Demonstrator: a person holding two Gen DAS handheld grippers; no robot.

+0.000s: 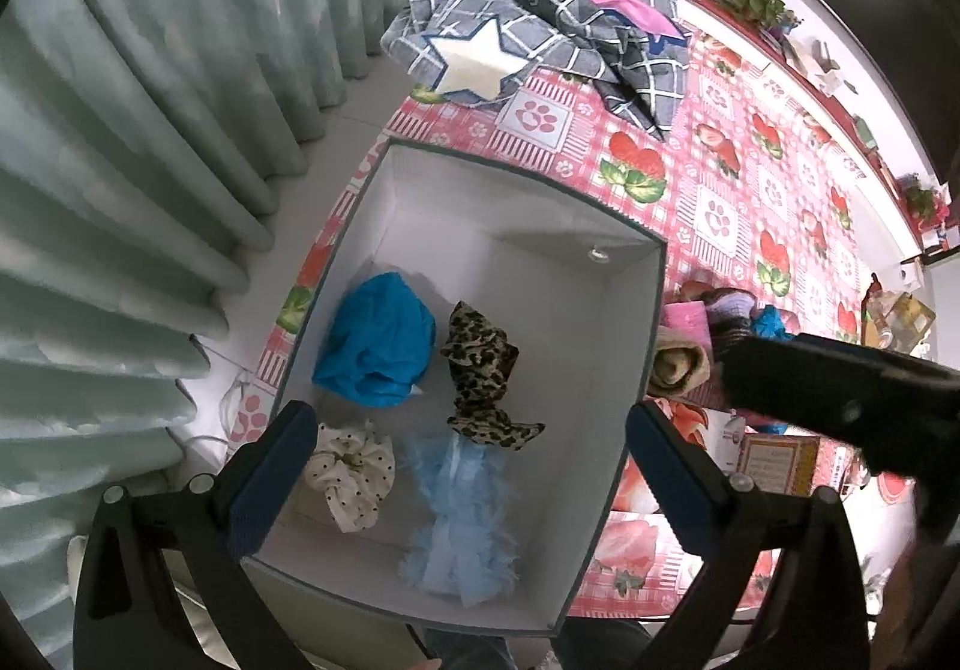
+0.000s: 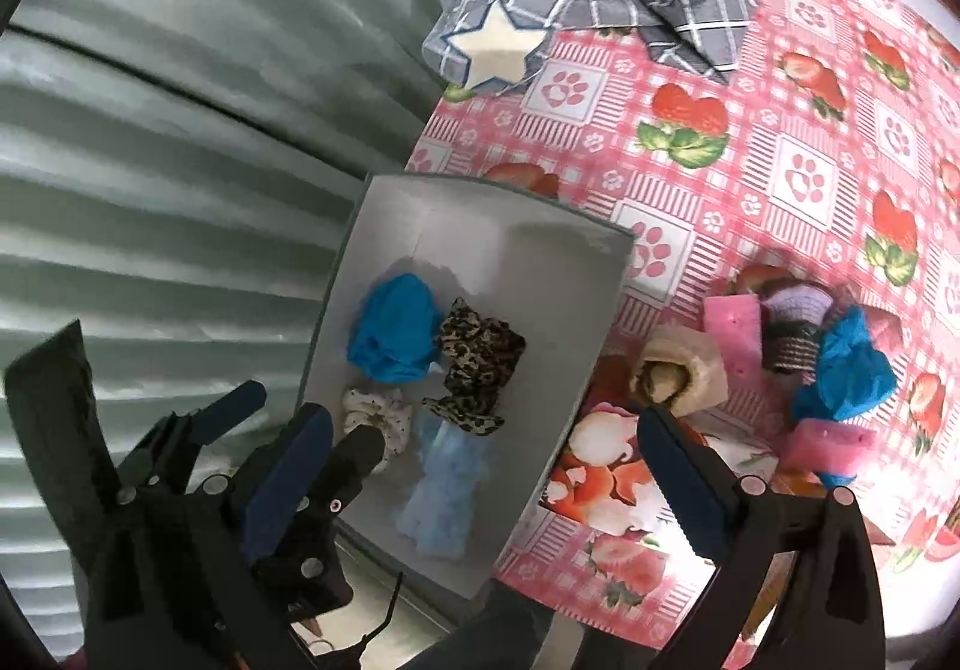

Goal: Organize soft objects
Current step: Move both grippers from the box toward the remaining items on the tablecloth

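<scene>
A white box [image 1: 624, 346] is sitting at the edge of a table with a pink strawberry tablecloth [image 1: 750, 172], right next to a pale curtain [image 1: 132, 141]. Four soft things are lying in the bottom of the box. A bright blue cloth [image 1: 375, 340] is lying at the far left. A leopard-print bow [image 1: 483, 376] is lying just beside it on the right. A white dotted scrunchie [image 1: 351, 475] is lying nearer, and a fluffy light blue piece [image 1: 459, 514] is lying next to it, touching the bow.

The left gripper [image 1: 471, 484] is hanging over the near end of the box and pointing down into it. Its two blue fingers are spread wide apart and nothing is between them. The fluffy blue piece and the scrunchie are lying on the box floor below, loose.

The right gripper [image 2: 489, 475] is hanging over the right edge of the box. Its fingers are also wide open and holding nothing.

More soft things are waiting on the tablecloth to the right of the box: a rolled beige cloth [image 2: 681, 373], a pink sponge [image 2: 735, 340], a purple knitted piece [image 2: 795, 331] and another blue cloth [image 2: 849, 370], all bunched close together. A grey checked blanket with a white star [image 1: 540, 27] is lying crumpled at the far end of the table.
</scene>
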